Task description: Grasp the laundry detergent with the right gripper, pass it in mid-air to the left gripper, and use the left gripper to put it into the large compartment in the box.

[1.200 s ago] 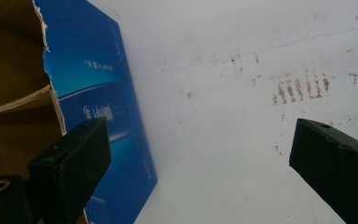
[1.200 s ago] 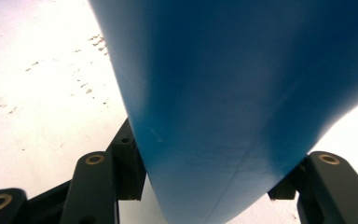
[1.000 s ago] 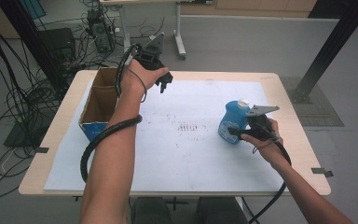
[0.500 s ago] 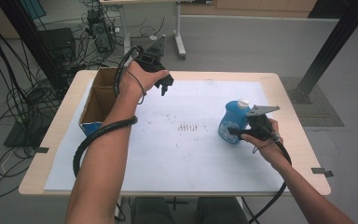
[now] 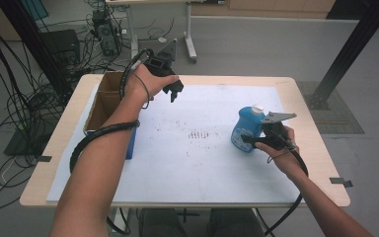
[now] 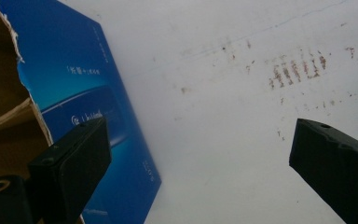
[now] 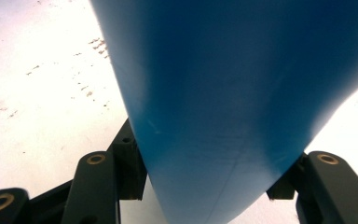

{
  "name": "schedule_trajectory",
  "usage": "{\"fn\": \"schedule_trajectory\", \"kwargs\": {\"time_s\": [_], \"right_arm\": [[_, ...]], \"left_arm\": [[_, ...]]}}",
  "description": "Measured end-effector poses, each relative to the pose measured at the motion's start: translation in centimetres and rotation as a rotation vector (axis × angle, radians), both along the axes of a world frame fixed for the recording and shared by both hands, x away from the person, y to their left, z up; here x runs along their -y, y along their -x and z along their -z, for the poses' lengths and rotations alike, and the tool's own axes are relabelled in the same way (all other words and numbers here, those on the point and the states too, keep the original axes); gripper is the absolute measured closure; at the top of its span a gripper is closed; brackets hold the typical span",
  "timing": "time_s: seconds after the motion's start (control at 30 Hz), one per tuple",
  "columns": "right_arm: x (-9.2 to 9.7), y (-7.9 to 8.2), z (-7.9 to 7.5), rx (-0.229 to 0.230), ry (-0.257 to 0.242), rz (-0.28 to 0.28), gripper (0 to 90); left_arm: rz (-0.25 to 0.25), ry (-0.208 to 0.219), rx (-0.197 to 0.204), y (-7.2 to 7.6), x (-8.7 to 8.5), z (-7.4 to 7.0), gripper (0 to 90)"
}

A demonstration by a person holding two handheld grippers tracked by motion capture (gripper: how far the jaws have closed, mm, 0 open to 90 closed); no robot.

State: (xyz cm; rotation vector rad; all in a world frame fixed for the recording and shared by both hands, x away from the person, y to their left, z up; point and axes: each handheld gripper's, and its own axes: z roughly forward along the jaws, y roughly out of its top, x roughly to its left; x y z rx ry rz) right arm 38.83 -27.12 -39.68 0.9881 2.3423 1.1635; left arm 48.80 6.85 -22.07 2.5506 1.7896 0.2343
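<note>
Blue bottle (image 5: pixel 246 129) upright on table (image 5: pixel 306 106), clamped in right gripper (image 5: pixel 254 140) jaws; left gripper (image 5: pixel 174 92) jaws wide apart, empty.

Table (image 5: pixel 311 163) bears white sheet (image 5: pixel 202 163) (stained), box (image 5: pixel 109 106), bottle (image 5: pixel 246 129).

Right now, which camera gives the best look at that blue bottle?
The high view: the blue bottle stands whole, white cap included, with the right tool clamped on it. The right gripper view gives just a close blue wall of it.
</note>
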Motion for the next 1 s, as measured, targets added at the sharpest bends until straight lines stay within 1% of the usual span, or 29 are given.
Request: {"fn": "schedule_trajectory", "kwargs": {"time_s": [0.03,0.1,0.17,0.2,0.3,0.4,0.57,0.83,1.0], "right_arm": [[0.0,0.0,0.0,0.003,0.001,0.0,44.5],[0.0,0.0,0.0,0.002,0.002,0.001,44.6],[0.0,0.0,0.0,0.001,0.005,0.0,44.5],[0.0,0.0,0.0,0.001,0.004,0.0,44.5],[-0.1,0.0,-0.1,-0.001,0.007,0.001,44.5],[-0.2,0.0,-0.2,-0.002,0.014,0.006,44.4],[-0.3,0.0,-0.3,-0.011,0.023,0.01,44.4],[-0.3,0.0,-0.3,-0.012,0.022,0.014,44.6],[-0.3,0.0,-0.3,-0.012,0.021,0.015,44.5]], "left_arm": [[0.003,-0.004,-0.001,-0.1,0.2,0.0,6.0],[0.027,-0.019,-0.004,-0.2,0.5,-0.3,6.0],[0.034,-0.019,-0.003,-0.2,0.6,-0.5,6.0],[0.05,-0.021,0.004,-0.3,0.8,-0.7,6.0],[0.077,-0.024,0.006,-0.3,1.1,-1.2,6.0],[0.104,-0.033,0.008,-0.2,1.2,-1.5,5.9],[0.136,-0.041,0.007,-0.1,1.1,-1.8,5.9],[0.159,-0.04,0.008,-0.2,0.6,-2.0,5.9],[0.162,-0.032,0.017,-0.2,0.3,-2.1,5.9]]}}
